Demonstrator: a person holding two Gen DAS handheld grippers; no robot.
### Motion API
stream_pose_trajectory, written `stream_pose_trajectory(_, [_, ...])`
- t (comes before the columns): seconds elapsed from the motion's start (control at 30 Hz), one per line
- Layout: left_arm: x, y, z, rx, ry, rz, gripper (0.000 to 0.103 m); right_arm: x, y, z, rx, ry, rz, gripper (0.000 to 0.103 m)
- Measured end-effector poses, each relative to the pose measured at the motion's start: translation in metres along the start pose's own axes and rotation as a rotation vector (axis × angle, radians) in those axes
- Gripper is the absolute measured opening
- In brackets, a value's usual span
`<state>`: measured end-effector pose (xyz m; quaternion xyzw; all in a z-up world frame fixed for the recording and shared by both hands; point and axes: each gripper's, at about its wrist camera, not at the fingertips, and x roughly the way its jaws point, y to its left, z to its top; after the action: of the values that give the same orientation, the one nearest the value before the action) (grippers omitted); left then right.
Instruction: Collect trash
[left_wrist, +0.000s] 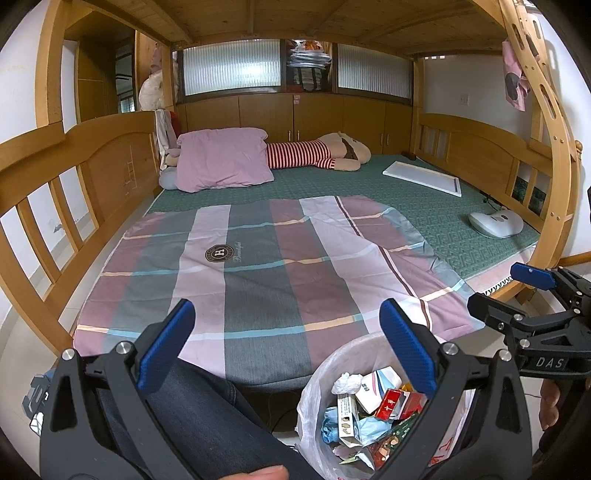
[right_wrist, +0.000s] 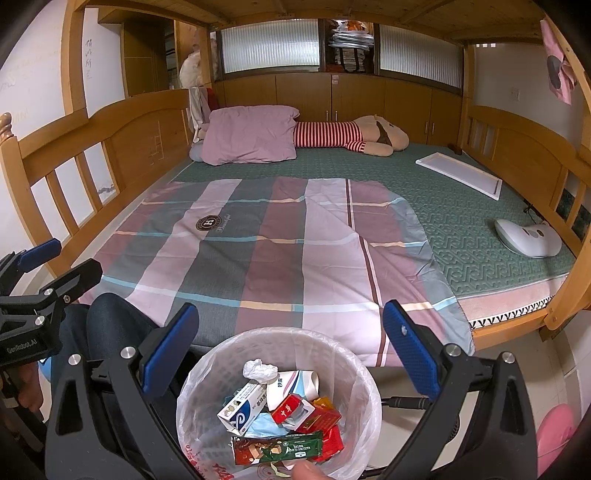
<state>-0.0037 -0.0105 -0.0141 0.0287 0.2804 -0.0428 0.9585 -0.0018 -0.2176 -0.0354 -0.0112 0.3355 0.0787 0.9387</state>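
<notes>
left claw (left_wrist: 286, 345) spread, empty | right claw (right_wrist: 291, 349) spread, empty, above bin | trash in lined wastebasket (right_wrist: 207, 369) at 6 o'clock below bed edge | risk: green wrapper (right_wrist: 277, 448) near rim may spill if basket knocked

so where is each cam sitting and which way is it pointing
Left wrist: sits on the left gripper, facing across the bed; shows its open blue fingers, a jeans-clad leg and the right gripper at the right edge.
Right wrist: sits on the right gripper, directly above the trash bin; left gripper at the left edge.
Both share bed, plaid sheet and bin.
</notes>
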Motion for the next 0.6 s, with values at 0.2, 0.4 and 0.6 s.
stream_pose_trajectory(0.2, [-0.0001, -0.0011, -0.0004, -0.001, 0.002, -0.002, 0.099, 0.0000, 0.0003, 0.0000, 0.001, 0.001, -0.001, 0.098])
stream_pose_trajectory(0.4, [-0.0002, -0.0018, -0.0007, 0.000, 0.003, -0.001, 0.099, 0.0010, 0.0011, -0.0002, 0.000, 0.001, -0.001, 0.098])
stream_pose_trajectory(0.6, [0.0015, -0.0029, -0.0019, 0.000, 0.009, -0.005, 0.099, 0.0016, 0.0015, -0.0004, 0.002, 0.004, -0.003, 0.098])
